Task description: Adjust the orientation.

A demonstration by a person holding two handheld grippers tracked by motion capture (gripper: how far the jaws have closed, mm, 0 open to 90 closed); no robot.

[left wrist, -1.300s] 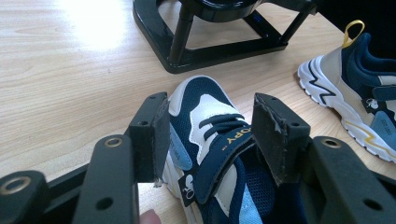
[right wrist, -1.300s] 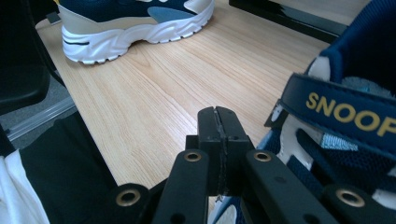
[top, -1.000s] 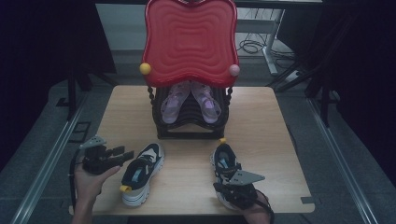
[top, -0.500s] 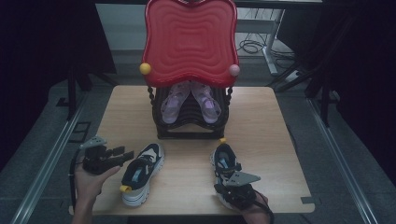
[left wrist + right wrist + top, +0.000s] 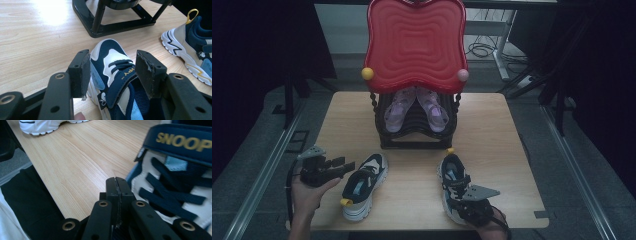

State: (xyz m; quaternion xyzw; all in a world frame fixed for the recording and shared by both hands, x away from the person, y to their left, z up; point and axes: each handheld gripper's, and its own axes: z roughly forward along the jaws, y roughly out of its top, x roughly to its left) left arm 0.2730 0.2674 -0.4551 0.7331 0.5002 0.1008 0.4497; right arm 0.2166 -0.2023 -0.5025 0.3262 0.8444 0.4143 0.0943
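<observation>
Two navy, white and beige sneakers lie on the wooden table (image 5: 412,135). The left sneaker (image 5: 364,187) (image 5: 117,75) points its toe toward the rack. My left gripper (image 5: 348,166) (image 5: 112,67) is at that shoe's left side and stands open, with the shoe's front framed between the pads (image 5: 83,72), which do not visibly press on it. The right sneaker (image 5: 454,180) (image 5: 175,182) has a strap reading SNOOPY. My right gripper (image 5: 457,200) (image 5: 116,182) rests over its near end beside the laces, shut, with nothing seen between its pads.
A black shoe rack (image 5: 417,127) with a red wavy top (image 5: 414,45) stands at the table's back centre and holds a pink pair of shoes (image 5: 417,107). The front table edge (image 5: 412,227) is close to both hands. The other sneaker's white sole (image 5: 42,126) lies far left.
</observation>
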